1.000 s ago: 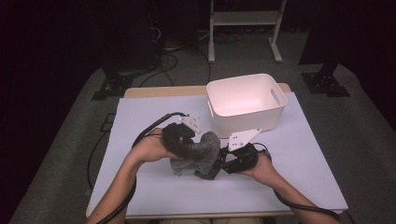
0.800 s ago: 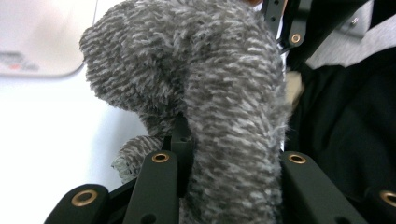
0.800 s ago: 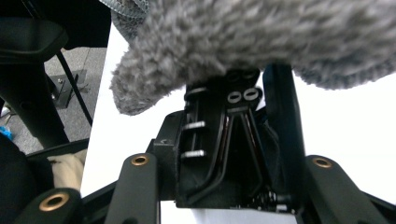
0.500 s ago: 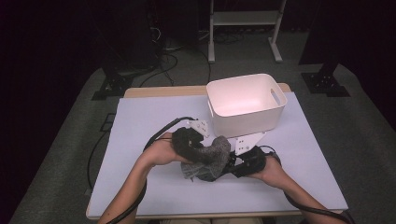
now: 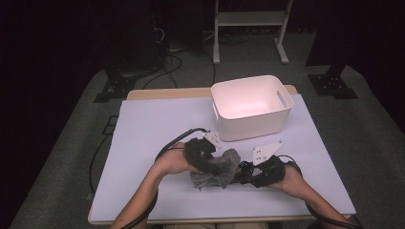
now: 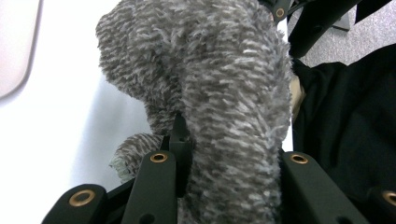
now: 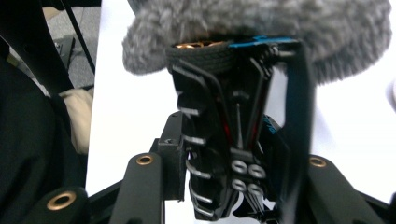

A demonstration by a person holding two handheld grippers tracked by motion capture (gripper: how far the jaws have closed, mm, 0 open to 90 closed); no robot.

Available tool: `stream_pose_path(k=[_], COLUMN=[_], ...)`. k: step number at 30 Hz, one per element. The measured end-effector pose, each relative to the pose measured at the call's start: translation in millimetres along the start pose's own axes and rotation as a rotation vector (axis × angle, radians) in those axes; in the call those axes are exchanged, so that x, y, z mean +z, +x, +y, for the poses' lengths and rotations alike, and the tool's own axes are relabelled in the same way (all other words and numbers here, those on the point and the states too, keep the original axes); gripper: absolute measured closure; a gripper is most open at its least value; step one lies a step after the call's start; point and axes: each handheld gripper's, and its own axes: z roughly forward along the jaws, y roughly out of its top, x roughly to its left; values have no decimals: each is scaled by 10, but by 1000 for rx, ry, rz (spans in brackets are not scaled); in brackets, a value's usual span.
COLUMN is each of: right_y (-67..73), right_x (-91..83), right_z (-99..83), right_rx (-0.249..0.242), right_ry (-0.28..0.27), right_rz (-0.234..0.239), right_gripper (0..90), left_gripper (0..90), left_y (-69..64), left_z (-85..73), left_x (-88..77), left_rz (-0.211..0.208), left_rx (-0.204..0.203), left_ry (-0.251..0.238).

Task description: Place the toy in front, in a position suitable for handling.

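Jaws of your left gripper (image 5: 206,160) are clamped on the grey fuzzy cloth (image 5: 217,169), the pile bulging up between them in the left gripper view (image 6: 219,107). Your right gripper (image 5: 246,172) has just been closing, and its jaws pinch the far edge of the same cloth (image 7: 261,28). Holding both ends lets you fold or lift it evenly. The cloth lies bunched on the worktop (image 5: 153,124), just in front of the white bin (image 5: 253,119), probably where it goes.

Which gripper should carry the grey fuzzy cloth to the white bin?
Left, probably: the left gripper clamps the fuzzy cloth; the right gripper holds a black ribbed part. White bin lies just beyond.
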Motion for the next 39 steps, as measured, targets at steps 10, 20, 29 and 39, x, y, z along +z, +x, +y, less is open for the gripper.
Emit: stream_pose_path(k=[10,20,29,39], right_y=[-56,-39,-5,-8], right_x=[40,93,13,66], right_z=[-222,-396,-319,-262], right_rx=[24,49,32,2], right_ry=[36,100,66,78], right_rz=[36,-11,-20,-25], right_gripper=[593,512,515,551], left_gripper=[682,676,675,673], left_y=[18,11,-7,-53], left_z=[-54,31,71,266], left_x=[62,179,186,261], left_rz=[8,-5,13,34], left_rx=[-10,13,20,76], left_ry=[19,33,51,95])
